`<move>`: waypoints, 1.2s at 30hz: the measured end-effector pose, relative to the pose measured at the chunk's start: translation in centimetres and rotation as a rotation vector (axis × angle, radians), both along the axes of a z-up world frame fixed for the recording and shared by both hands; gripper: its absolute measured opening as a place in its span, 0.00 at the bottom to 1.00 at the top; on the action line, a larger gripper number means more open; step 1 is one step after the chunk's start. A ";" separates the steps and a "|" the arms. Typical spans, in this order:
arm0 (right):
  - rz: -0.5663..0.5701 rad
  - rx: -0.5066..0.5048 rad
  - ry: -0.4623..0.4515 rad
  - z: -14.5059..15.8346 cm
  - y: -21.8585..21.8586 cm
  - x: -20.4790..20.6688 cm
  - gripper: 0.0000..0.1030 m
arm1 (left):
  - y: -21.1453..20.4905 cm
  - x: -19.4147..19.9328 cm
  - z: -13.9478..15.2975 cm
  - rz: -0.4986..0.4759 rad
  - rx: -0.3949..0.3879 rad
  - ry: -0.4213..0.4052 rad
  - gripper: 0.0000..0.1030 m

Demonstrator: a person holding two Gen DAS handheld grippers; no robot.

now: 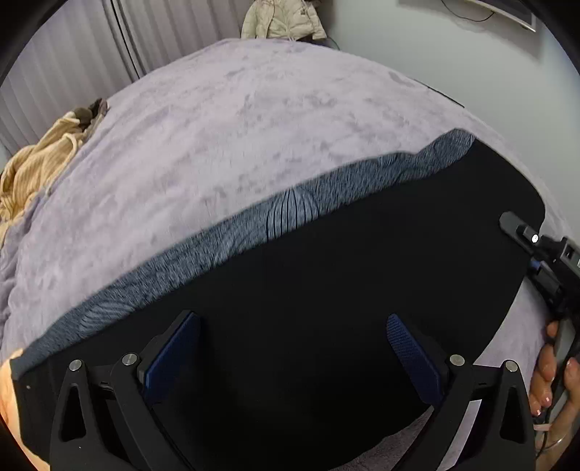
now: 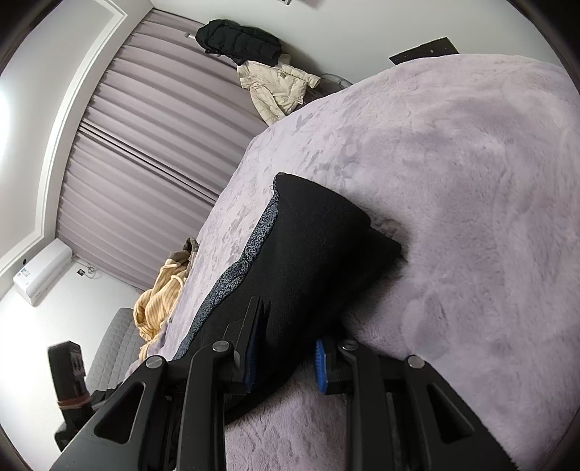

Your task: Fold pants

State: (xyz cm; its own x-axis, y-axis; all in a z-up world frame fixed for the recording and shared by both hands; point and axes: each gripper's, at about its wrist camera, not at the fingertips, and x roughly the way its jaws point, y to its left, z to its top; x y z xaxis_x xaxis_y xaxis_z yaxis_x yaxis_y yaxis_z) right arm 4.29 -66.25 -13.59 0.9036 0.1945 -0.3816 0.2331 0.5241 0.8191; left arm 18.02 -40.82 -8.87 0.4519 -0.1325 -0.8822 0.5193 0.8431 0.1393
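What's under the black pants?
Under the black pants lies the fluffy lilac blanket; it shows all around them. A grey patterned layer peeks out along one edge, seemingly their inside. Whatever else sits beneath is covered.

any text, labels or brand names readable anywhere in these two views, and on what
None can be read.
Air conditioner: a small sticker at its near end, too small and blurred to read.
Beige jacket: a small dark mark on the chest, too small to read.
Black pants, purple blanket, yellow garment and both grippers: no text visible.
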 end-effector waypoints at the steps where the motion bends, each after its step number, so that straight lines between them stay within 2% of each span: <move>1: 0.000 0.000 -0.001 0.0 0.0 0.0 0.26 | 0.6 -0.1 -0.4 0.008 -0.040 -0.004 1.00; 3: 0.000 0.000 -0.001 0.0 0.1 -0.1 0.27 | 1.2 -0.4 -0.6 0.008 -0.085 -0.024 1.00; 7: 0.000 0.001 0.001 0.0 0.1 -0.1 0.27 | 0.7 -0.1 -0.4 0.017 -0.064 -0.008 1.00; 11: 0.003 0.012 0.003 0.0 0.1 -0.3 0.28 | 0.9 -0.3 -0.4 0.023 -0.080 -0.024 1.00; 15: 0.001 0.012 0.009 0.1 0.2 -0.3 0.28 | 1.7 0.2 0.4 0.099 -0.100 -0.015 1.00; 17: 0.002 0.017 0.017 0.2 0.1 -0.2 0.28 | 1.7 0.7 -0.1 0.129 -0.066 -0.016 1.00; 20: 0.009 0.030 0.080 0.7 0.0 0.4 0.27 | 1.5 0.6 -1.0 0.151 -0.063 -0.029 1.00; 22: 0.007 -0.019 0.145 2.0 0.5 0.9 0.24 | 1.4 0.3 -1.3 0.163 -0.062 -0.054 1.00; 24: 0.001 -0.072 0.159 3.6 1.3 1.0 0.17 | 1.5 -0.1 -1.3 0.167 -0.059 -0.070 1.00; 28: 0.003 -0.161 0.083 8.3 3.5 0.6 0.14 | 1.4 -0.3 -1.4 0.164 -0.048 -0.081 1.00; 32: 0.086 -0.397 0.040 13.7 8.5 1.0 0.14 | 1.2 -0.6 -1.5 0.152 -0.025 -0.097 1.00; 36: 0.163 -0.536 0.013 17.3 13.6 1.5 0.14 | 2.6 -0.7 -0.4 0.151 -0.059 -0.055 1.00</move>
